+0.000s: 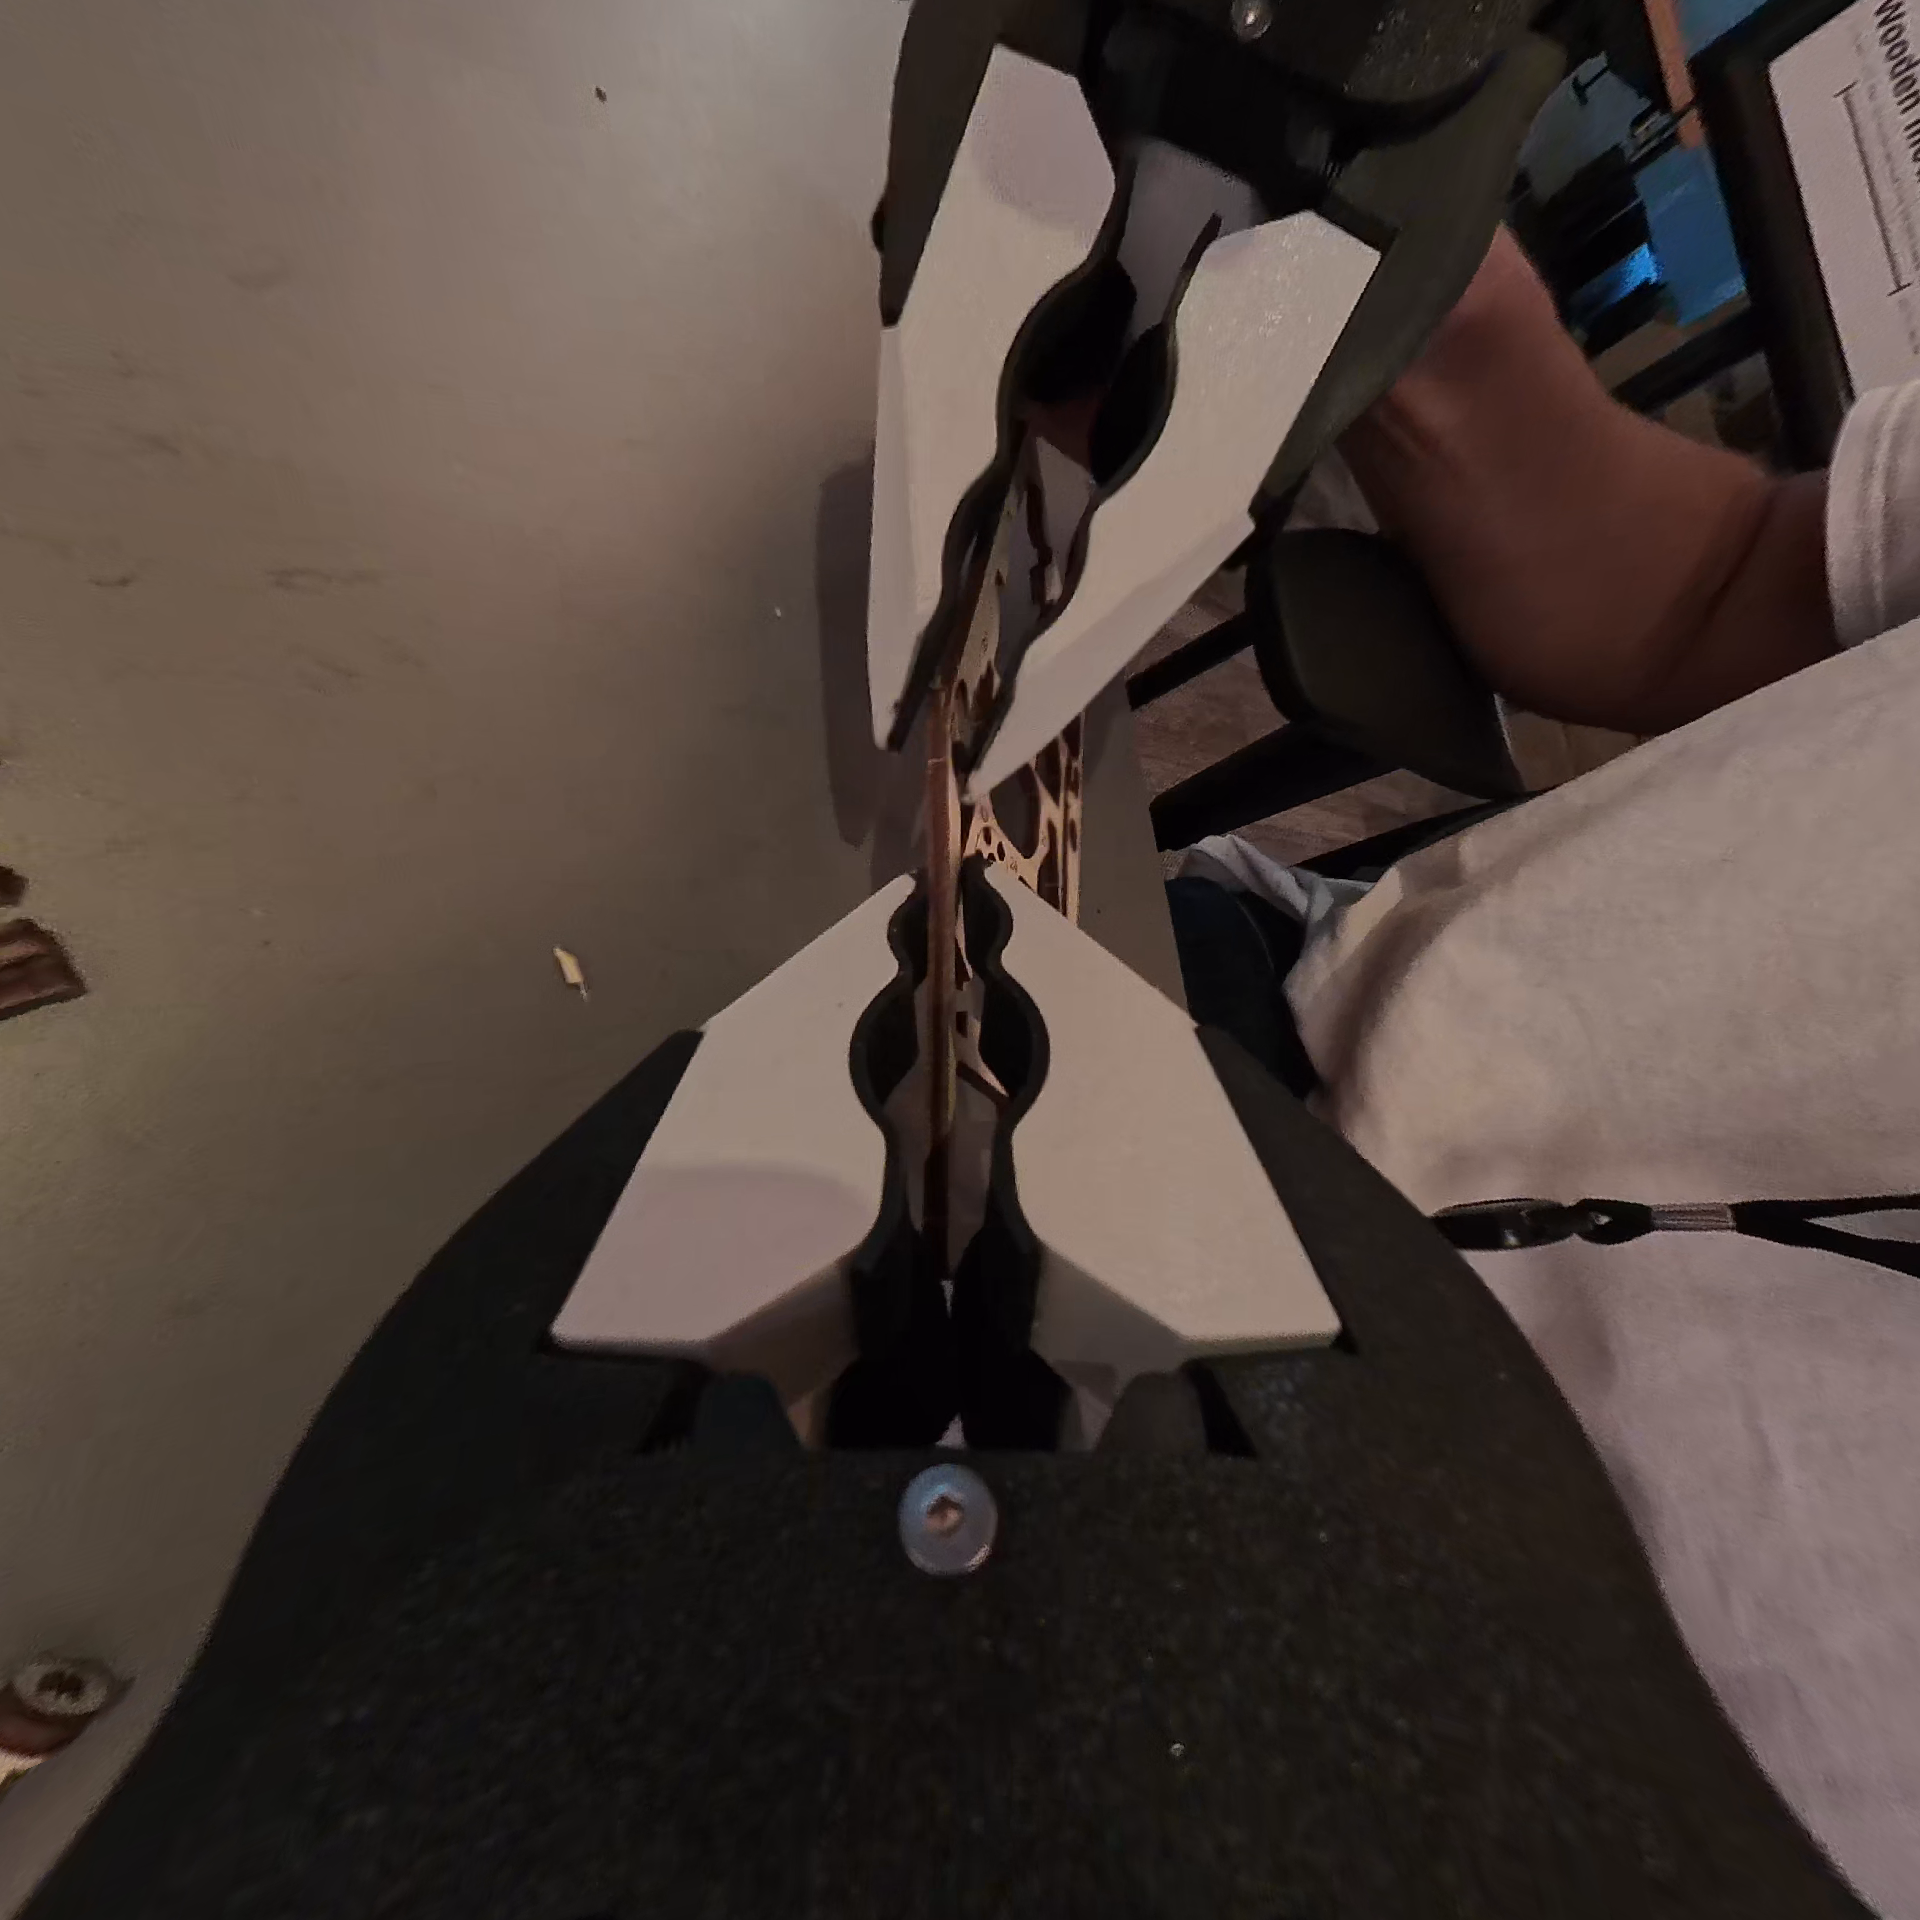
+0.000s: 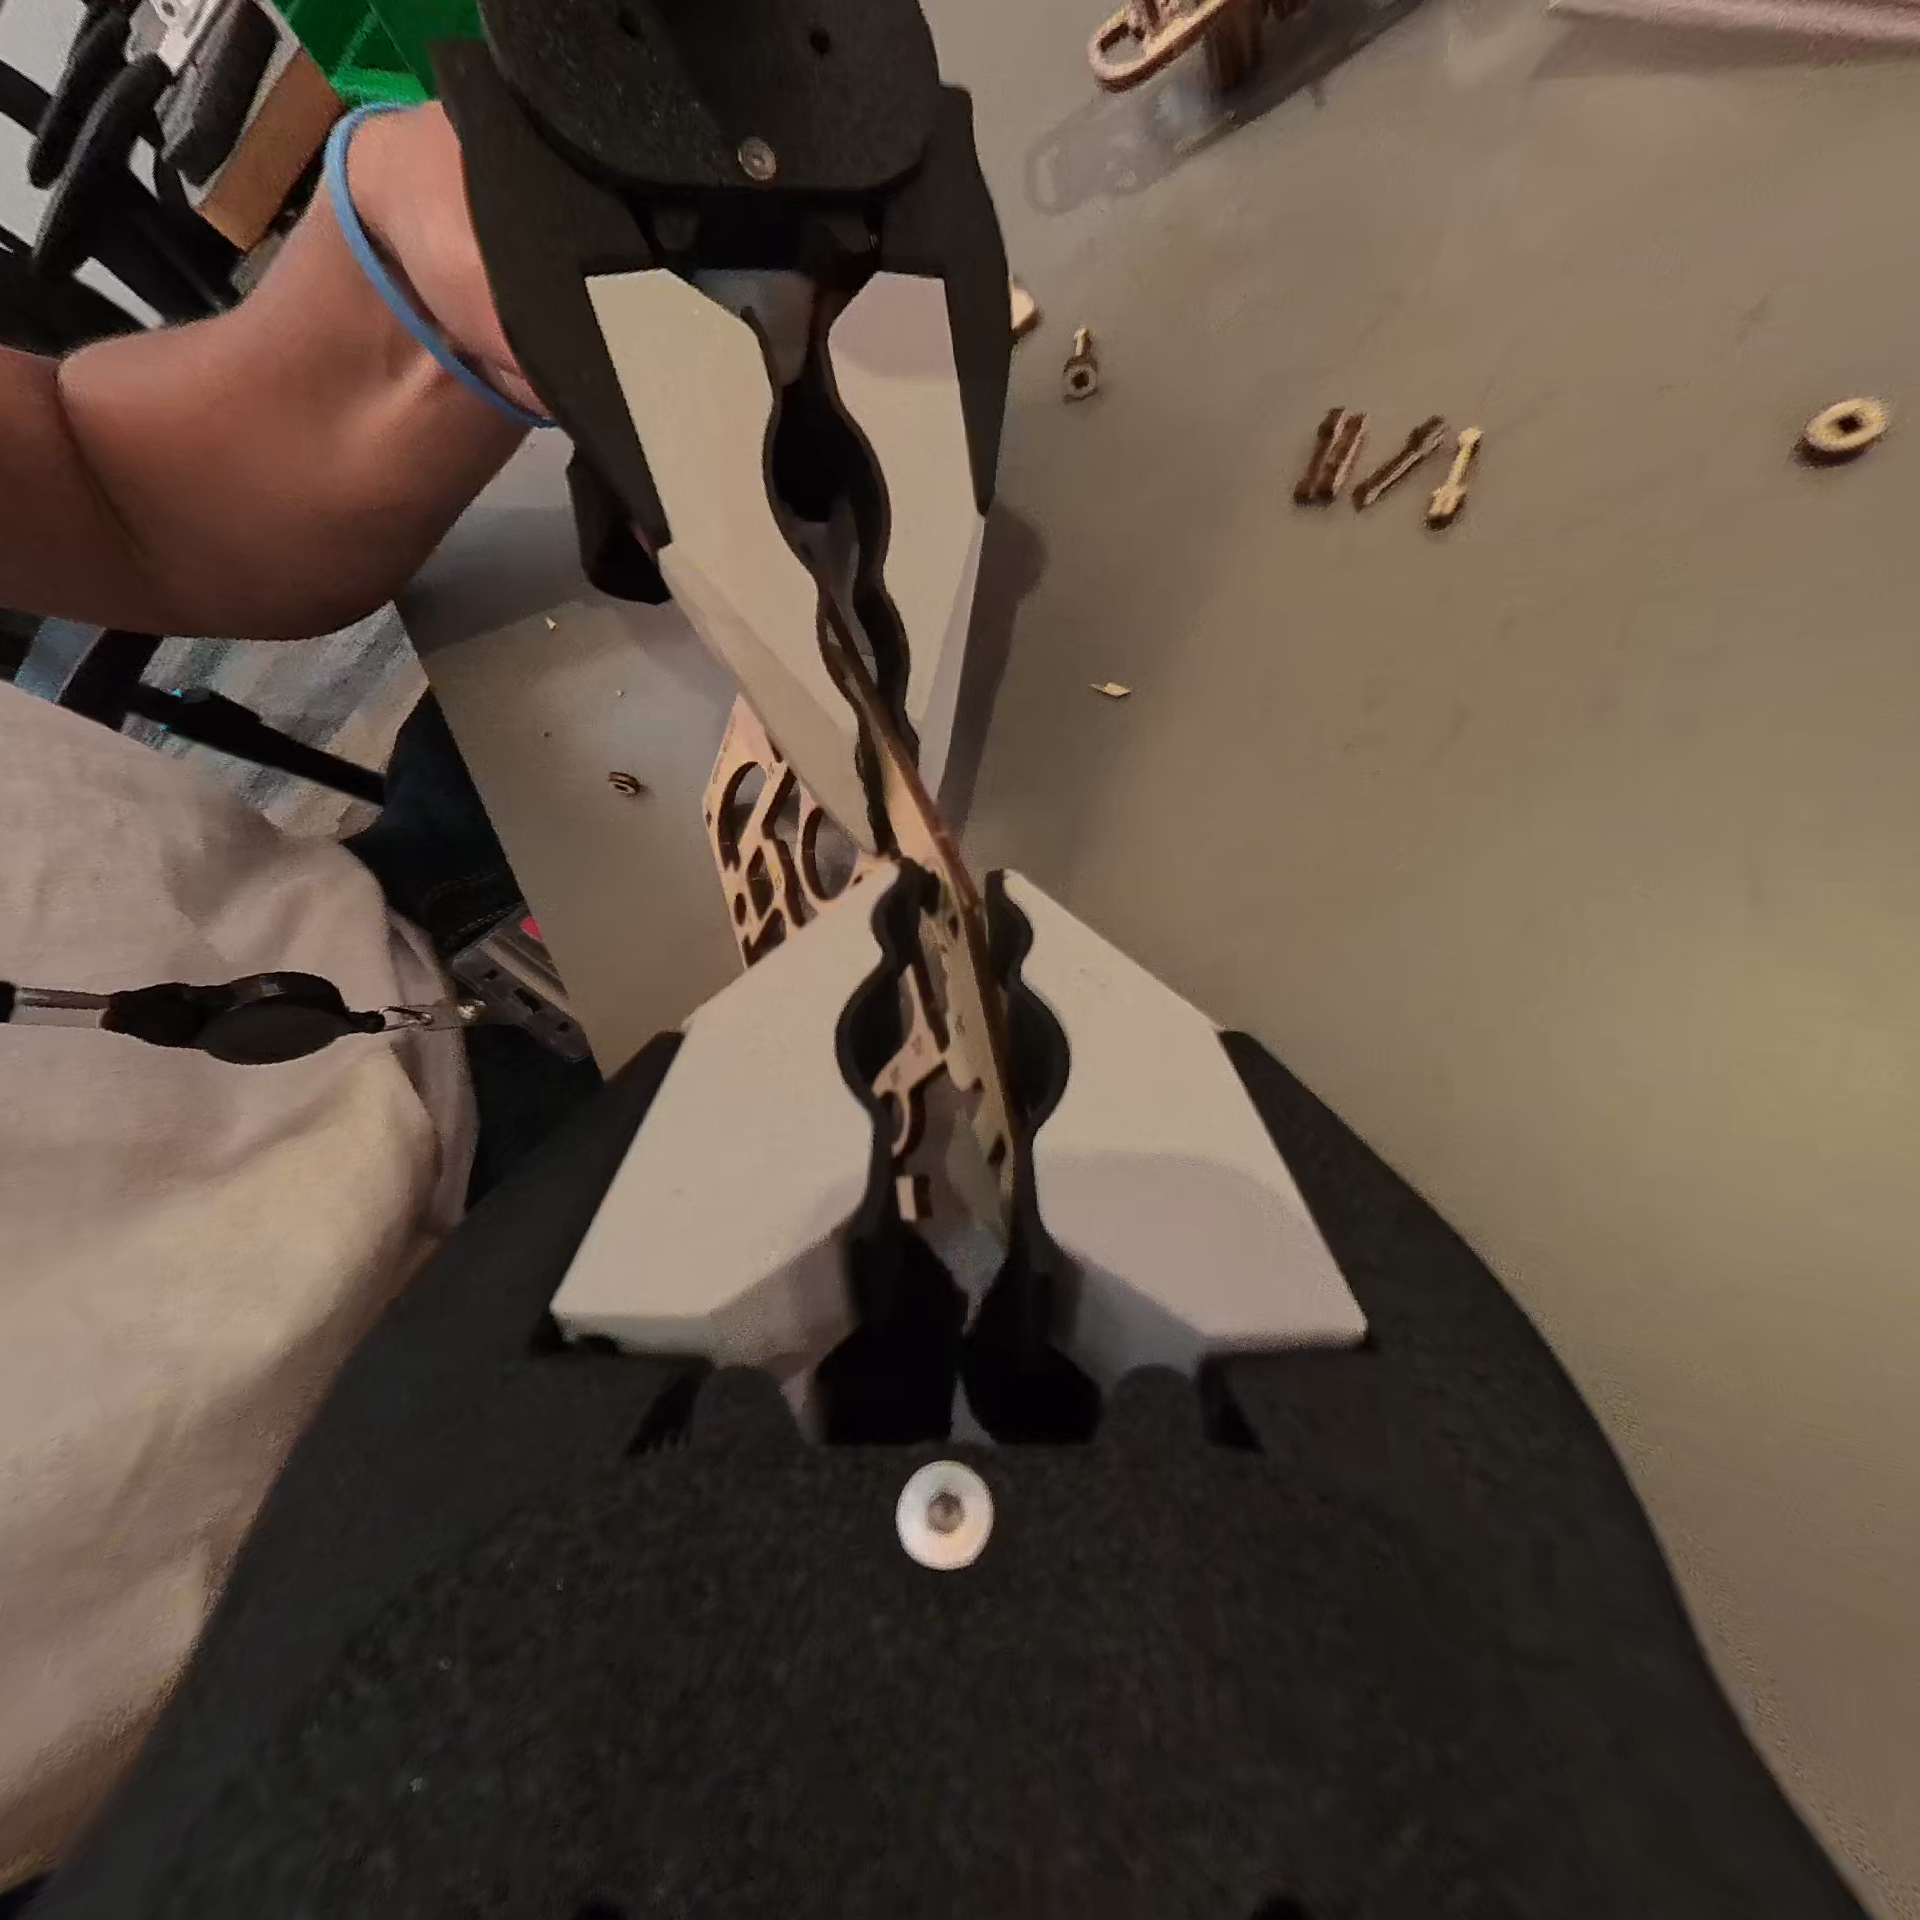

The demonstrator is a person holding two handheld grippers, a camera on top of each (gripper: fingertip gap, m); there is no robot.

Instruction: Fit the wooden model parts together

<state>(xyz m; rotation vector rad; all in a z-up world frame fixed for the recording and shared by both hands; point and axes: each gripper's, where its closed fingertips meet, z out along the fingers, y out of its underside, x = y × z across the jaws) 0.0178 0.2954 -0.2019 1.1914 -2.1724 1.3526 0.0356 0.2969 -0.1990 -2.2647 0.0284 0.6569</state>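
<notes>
A thin laser-cut wooden sheet [image 1: 940, 831] with cut-out parts runs edge-on between the two grippers, above the grey table's near edge. My left gripper [image 1: 940, 894] is shut on one end of it. My right gripper [image 2: 951, 883] is shut on the other end [image 2: 961, 997]. Each gripper shows in the other's view, tip to tip: the right one [image 1: 935, 727] in the left wrist view, the left one [image 2: 883, 821] in the right wrist view. The sheet's patterned face [image 2: 774, 842] hangs below the grippers.
Small loose wooden parts [image 2: 1382, 462] and a ring piece [image 2: 1844, 426] lie on the grey table [image 2: 1455, 831]. A partly built wooden model [image 2: 1174, 36] stands at the far edge. Other wooden pieces [image 1: 31, 966] lie left. The person's arm [image 1: 1558, 499] and shirt are close. Both grippers' tips are close together, under 4 cm apart.
</notes>
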